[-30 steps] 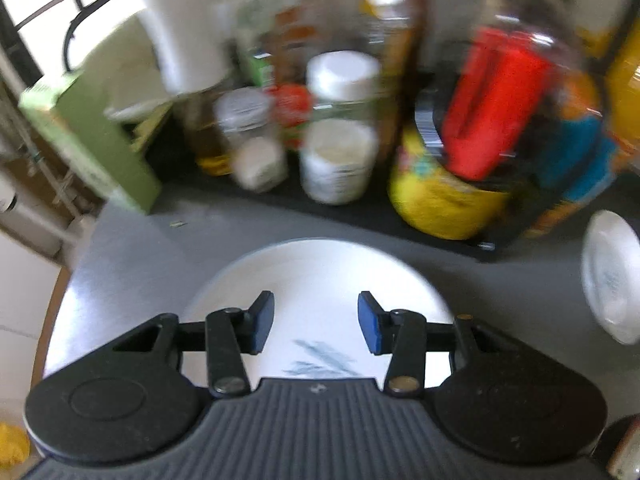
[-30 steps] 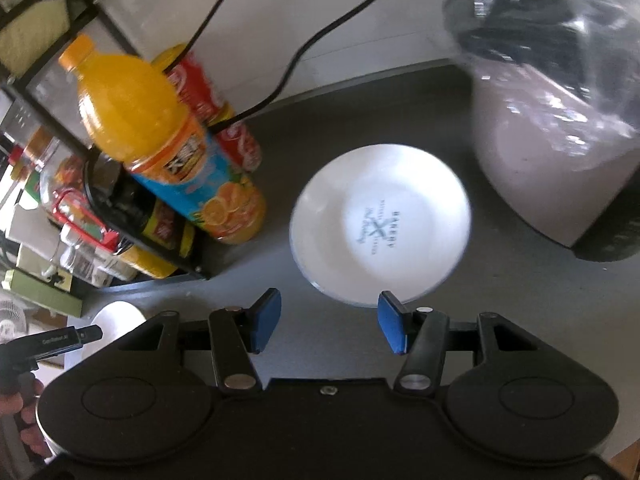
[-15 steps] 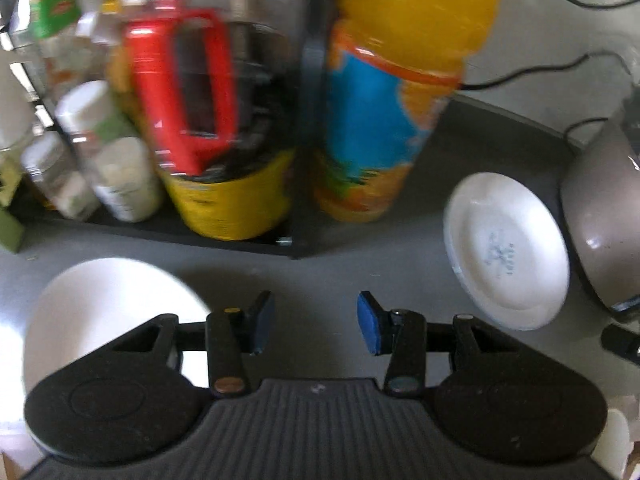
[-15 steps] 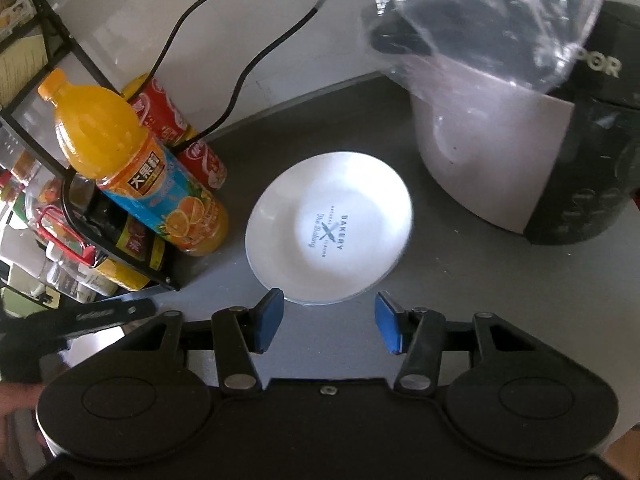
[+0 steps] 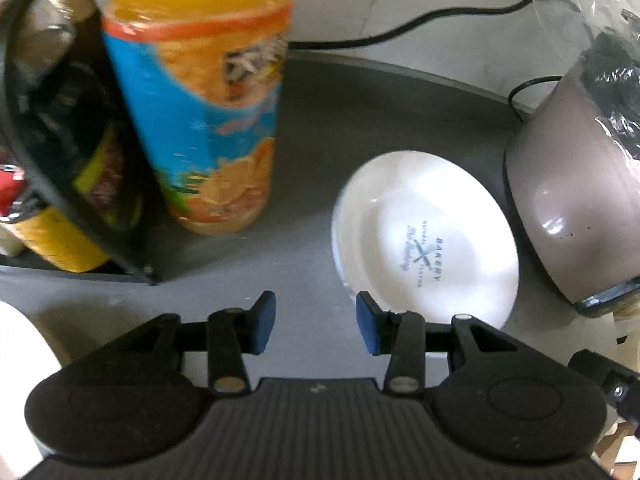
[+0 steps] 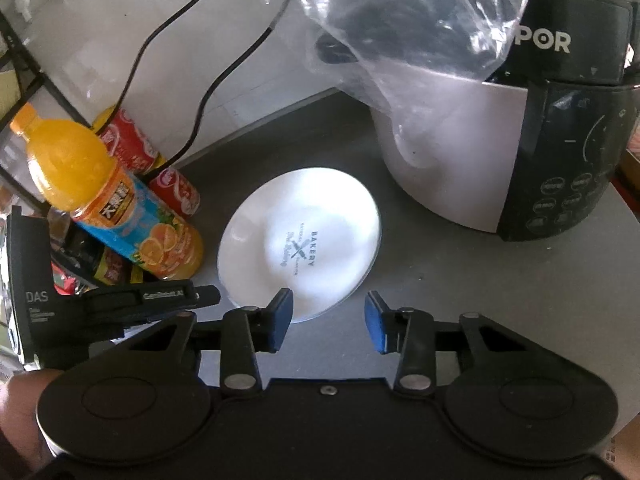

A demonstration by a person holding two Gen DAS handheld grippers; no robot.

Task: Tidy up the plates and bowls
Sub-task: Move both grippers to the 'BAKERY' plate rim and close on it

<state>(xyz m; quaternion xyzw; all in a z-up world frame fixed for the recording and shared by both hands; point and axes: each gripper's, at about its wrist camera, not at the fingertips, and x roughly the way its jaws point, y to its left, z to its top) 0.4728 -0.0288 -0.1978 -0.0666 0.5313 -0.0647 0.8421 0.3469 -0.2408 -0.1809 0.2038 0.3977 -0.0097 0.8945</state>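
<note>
Here we record a white plate (image 6: 300, 236) printed BAKERY lying on the grey counter (image 6: 460, 300), between an orange juice bottle (image 6: 116, 200), nearly full, and a rice cooker (image 6: 500, 152) draped with a plastic bag (image 6: 408, 20). Both the left gripper (image 5: 315, 323) and right gripper (image 6: 329, 321) are spread, holding nothing, near the plate's front edge. Bare counter lies ahead of the right gripper. Only the left view shows a second white plate (image 5: 20, 352); only the right shows a red can (image 6: 144, 160).
</note>
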